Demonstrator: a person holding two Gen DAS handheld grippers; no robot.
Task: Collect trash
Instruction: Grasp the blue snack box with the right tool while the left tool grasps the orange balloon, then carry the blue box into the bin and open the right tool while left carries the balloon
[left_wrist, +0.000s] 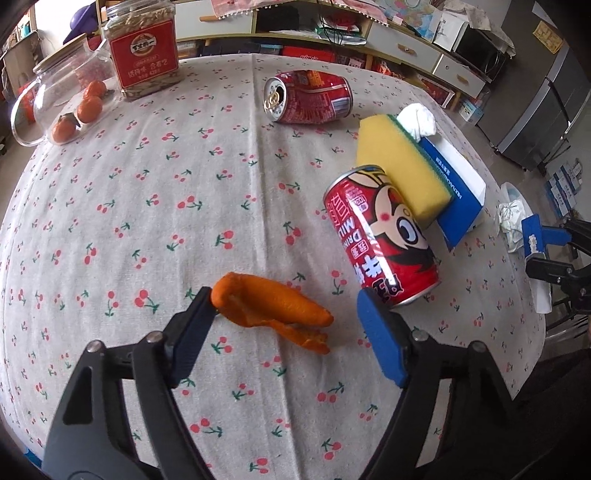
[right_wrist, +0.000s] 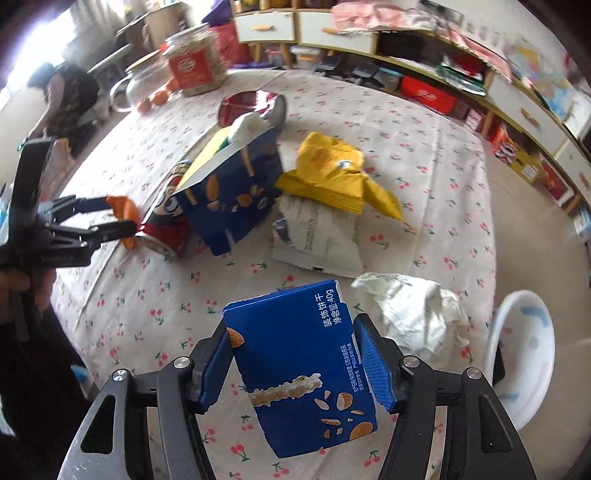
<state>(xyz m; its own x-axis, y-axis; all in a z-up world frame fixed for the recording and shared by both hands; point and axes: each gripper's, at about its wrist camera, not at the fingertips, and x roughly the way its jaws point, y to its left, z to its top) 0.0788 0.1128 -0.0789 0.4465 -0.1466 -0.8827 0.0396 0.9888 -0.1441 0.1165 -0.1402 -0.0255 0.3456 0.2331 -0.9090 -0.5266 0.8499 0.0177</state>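
Daylight fills the room, soft and even. The strongest source lies far left of the right gripper (right_wrist: 295, 363), where a window (right_wrist: 22, 70) blows out to white. Shadows on the tablecloth (left_wrist: 147, 206) are faint. A bright glint sits on the milk can (left_wrist: 380, 236) just ahead of the left gripper (left_wrist: 288, 325). The left wrist view is sharp. The right wrist view shows motion blur beyond its jaws, strongest on the shelves (right_wrist: 461, 74). Both views bow hard toward black corners.
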